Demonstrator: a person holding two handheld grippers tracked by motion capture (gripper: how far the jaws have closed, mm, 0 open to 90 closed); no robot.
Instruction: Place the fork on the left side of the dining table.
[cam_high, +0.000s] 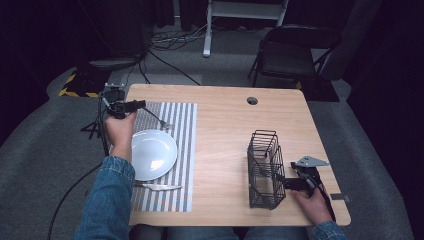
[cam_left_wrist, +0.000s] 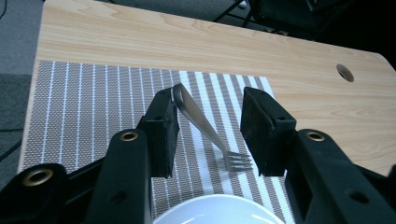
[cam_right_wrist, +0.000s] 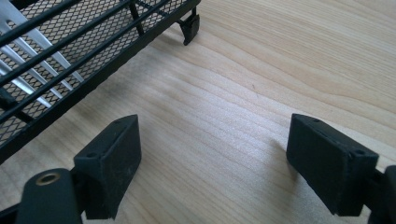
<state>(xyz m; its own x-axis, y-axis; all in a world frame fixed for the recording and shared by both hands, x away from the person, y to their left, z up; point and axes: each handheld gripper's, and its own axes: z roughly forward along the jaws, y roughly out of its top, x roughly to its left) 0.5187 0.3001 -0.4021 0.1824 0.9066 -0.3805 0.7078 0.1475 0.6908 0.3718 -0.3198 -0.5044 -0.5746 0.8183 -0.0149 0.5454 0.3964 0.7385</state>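
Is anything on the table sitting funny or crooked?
Yes: the fork on the striped placemat beyond the plate is tilted, handle end up against one of the left gripper's open jaws, tines down.

The high view looks forward and down from above the near edge, taking in the whole table. The left gripper view sits low and close over the striped mat, facing the fork at centre frame; the high view shares that mat at its left. The right gripper view looks closely down at bare tabletop, with the basket at upper left.
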